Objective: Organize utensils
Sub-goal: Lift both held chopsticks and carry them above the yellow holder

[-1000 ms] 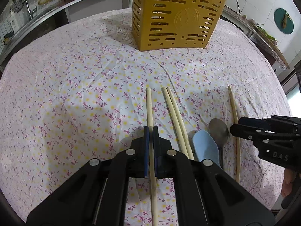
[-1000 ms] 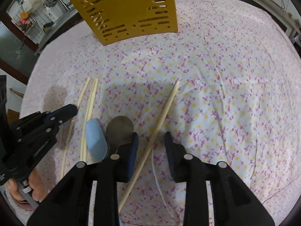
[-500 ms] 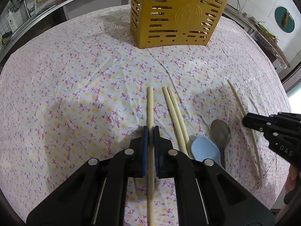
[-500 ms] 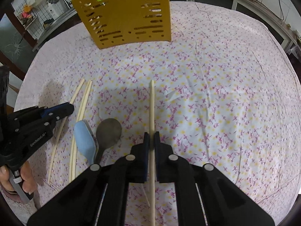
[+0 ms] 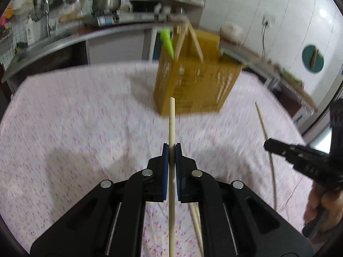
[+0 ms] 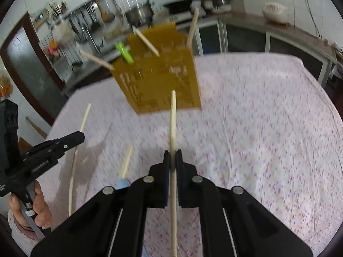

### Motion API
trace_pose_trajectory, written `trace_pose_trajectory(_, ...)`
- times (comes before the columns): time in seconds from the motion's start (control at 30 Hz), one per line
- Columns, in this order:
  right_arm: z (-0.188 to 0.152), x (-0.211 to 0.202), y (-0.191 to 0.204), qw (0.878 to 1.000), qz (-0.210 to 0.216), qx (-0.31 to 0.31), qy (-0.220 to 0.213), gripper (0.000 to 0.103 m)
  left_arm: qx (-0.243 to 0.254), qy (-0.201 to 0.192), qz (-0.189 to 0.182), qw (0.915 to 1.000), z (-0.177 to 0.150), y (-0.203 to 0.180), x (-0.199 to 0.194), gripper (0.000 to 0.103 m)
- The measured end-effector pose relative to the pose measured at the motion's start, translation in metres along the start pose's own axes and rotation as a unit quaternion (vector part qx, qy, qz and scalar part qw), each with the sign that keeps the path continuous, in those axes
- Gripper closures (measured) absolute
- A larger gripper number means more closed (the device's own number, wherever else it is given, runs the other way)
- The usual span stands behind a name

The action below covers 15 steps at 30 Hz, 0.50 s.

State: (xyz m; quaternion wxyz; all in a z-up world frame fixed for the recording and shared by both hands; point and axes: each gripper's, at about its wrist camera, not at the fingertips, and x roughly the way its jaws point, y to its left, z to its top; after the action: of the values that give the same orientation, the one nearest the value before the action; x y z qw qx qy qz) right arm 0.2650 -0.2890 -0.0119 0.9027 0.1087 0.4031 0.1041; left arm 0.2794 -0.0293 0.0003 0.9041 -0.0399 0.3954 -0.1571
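Note:
My left gripper (image 5: 172,147) is shut on a pale wooden chopstick (image 5: 171,117), held above the table and pointing at the yellow slotted utensil holder (image 5: 193,90). My right gripper (image 6: 172,156) is shut on a second chopstick (image 6: 173,117), also lifted and aimed at the holder (image 6: 163,81). Each gripper shows in the other's view: the right one (image 5: 268,144) with its chopstick (image 5: 264,128), the left one (image 6: 80,136) with its chopstick (image 6: 83,117). The holder has several chopsticks and a green utensil (image 6: 124,53) in it. A blue spoon (image 6: 122,184) and another chopstick (image 6: 127,158) lie on the cloth.
The floral tablecloth (image 5: 75,117) covers a round table. Behind it runs a kitchen counter with a metal pot (image 6: 139,12) and shelves. A person's hand (image 5: 321,205) grips the right tool's handle. More chopsticks (image 5: 197,220) lie under my left gripper.
The right gripper closed on its chopstick. Both grippers then rose off the cloth with their chopsticks and tilted up, so the holder and counter now fill the view.

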Motion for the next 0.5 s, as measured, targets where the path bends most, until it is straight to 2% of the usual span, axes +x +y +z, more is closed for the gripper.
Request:
trace_pose_trajectory(0.1, 0.006, -0.009, -0.001, 0.999, -0.004, -0.003, -0.038, 0.097, -0.003, -0.040, -0.003, 0.9992, 0.012, -0.003, -0.019, 0.098)
trace_pose_trajectory(0.27, 0.021, -0.024, -0.005, 0.994, 0.008, 0.004, -0.108, 0.097, -0.010, -0.083, -0.010, 0.9965, 0.026, -0.006, -0.033, 0.098)
trace_pose_trajectory(0.5, 0.043, -0.028, 0.000, 0.987, 0.014, -0.001, -0.159, 0.097, 0.012, -0.150, -0.011, 0.9886, 0.050, -0.021, -0.043, 0.098)
